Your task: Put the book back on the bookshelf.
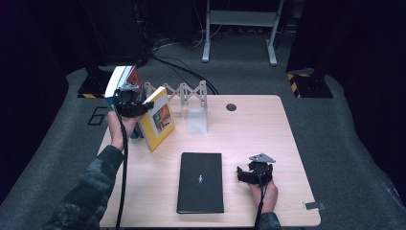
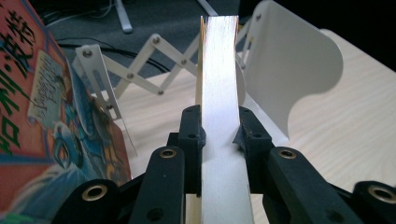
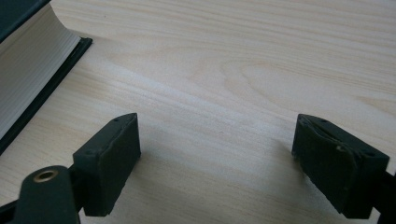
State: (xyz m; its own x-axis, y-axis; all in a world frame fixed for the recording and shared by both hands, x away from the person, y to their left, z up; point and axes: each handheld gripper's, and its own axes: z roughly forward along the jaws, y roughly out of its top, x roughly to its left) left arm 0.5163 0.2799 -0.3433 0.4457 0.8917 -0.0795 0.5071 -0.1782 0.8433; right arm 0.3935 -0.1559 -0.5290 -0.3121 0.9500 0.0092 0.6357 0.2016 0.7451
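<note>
Three books on the table (image 1: 268,143). Left gripper (image 2: 219,133) is clamping the yellow book (image 1: 158,120) by its page edge at the rack (image 1: 184,93), beside a red book (image 2: 42,116); it is standing, tilted, spine up-left. Black book (image 1: 201,182) is lying flat, lengthwise. Right gripper (image 3: 217,163) is resting, jaws apart.

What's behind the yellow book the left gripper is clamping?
Behind the yellow-covered book stands a white expanding scissor-lattice book rack with a white divider plate. The rack's base directly behind the book is hidden.
</note>
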